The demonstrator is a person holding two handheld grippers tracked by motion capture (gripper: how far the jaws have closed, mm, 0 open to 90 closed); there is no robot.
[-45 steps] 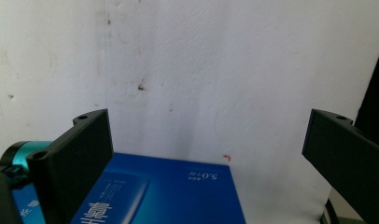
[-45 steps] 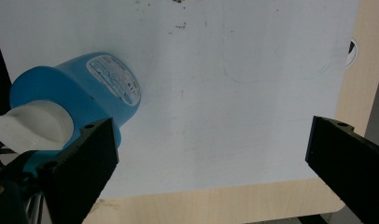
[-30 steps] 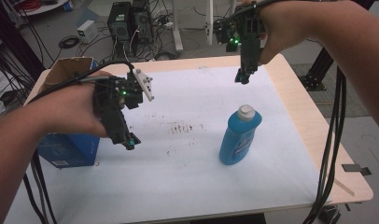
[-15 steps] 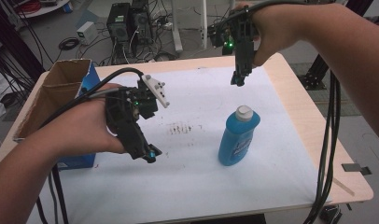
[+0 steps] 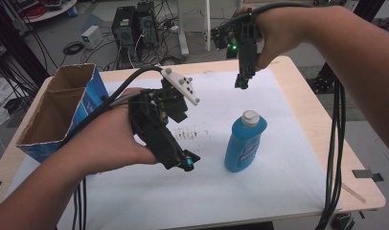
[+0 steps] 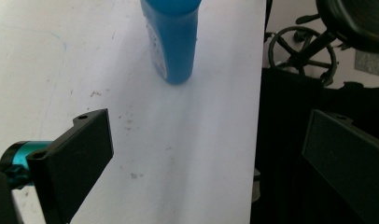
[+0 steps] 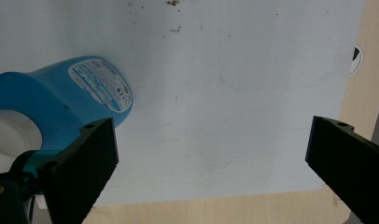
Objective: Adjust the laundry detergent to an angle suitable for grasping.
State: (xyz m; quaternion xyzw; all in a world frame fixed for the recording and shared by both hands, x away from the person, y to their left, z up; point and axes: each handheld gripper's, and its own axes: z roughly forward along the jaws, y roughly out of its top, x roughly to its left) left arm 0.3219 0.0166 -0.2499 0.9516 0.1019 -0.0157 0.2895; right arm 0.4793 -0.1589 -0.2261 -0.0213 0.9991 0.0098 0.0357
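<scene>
Two tools near blue bottle (image 5: 244, 143). Left tool (image 5: 185, 163) moved right, closer to bottle than a second ago, jaws spread, holding nothing; looks ready to grab. Right tool (image 5: 242, 84) hangs above bottle, jaws spread, empty. Bottle stands upright on desk (image 5: 298, 96), white cap on. Cardboard box (image 5: 63, 110) at left, open; nothing seen inside.

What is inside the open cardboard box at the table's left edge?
The cardboard box shows bare brown inner walls and a divider that splits it into two compartments. No contents are visible in the upper parts; the floor of each compartment is hidden by the walls and the person's left forearm.
</scene>
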